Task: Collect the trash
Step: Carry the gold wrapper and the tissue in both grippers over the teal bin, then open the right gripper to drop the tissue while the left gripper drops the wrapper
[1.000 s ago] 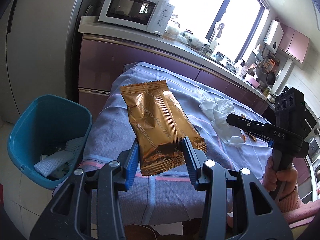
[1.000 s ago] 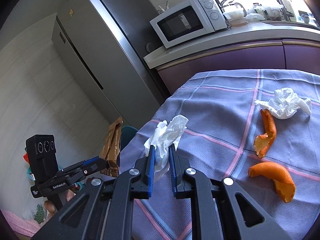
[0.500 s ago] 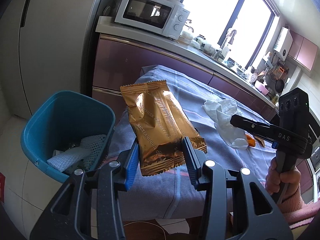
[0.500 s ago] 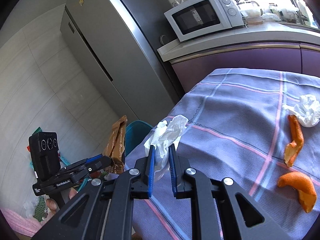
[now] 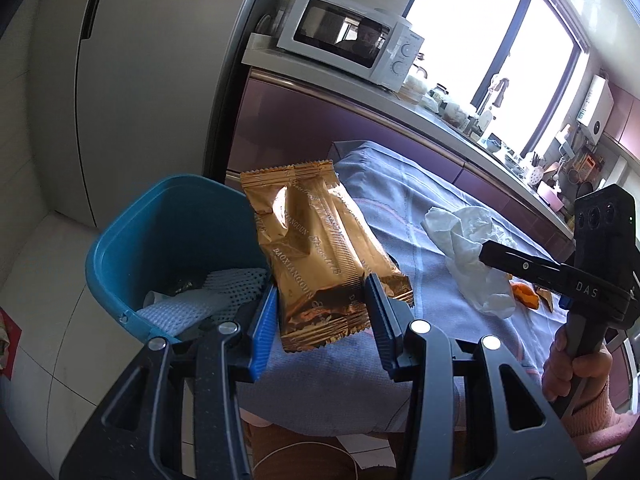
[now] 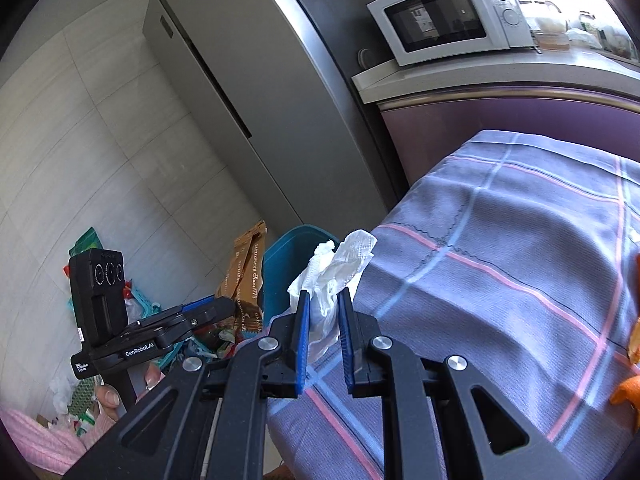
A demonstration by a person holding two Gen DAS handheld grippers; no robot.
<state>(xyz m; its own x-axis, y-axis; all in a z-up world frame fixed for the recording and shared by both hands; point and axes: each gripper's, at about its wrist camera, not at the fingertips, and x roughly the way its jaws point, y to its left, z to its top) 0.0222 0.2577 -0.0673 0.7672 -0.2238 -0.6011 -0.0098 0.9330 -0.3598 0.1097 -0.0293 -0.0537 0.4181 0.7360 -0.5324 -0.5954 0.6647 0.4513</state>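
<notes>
My left gripper (image 5: pixel 322 306) is shut on a golden snack wrapper (image 5: pixel 316 252), held upright beside the rim of a blue bin (image 5: pixel 120 240) that stands on the floor at the table's left end. White netting and other scraps lie inside the bin. My right gripper (image 6: pixel 324 312) is shut on a crumpled white tissue (image 6: pixel 334 276) above the table's left edge. In the right wrist view the left gripper (image 6: pixel 208 310) with the wrapper (image 6: pixel 246 276) shows left of the bin (image 6: pixel 284 264). The left wrist view shows the right gripper (image 5: pixel 492 256) gripping the tissue (image 5: pixel 468 248).
A table under a blue checked cloth (image 6: pixel 520 260) carries orange peel (image 6: pixel 628 392) at its right. Behind stand a purple counter (image 5: pixel 320 120) with a white microwave (image 5: pixel 352 36) and a tall grey fridge (image 6: pixel 240 92). Bags and litter (image 6: pixel 80 396) lie on the floor at left.
Both grippers have swung left off the table toward the bin, each still holding its item. The bin now sits closer and more central in the left wrist view; the peel slid to the right edge.
</notes>
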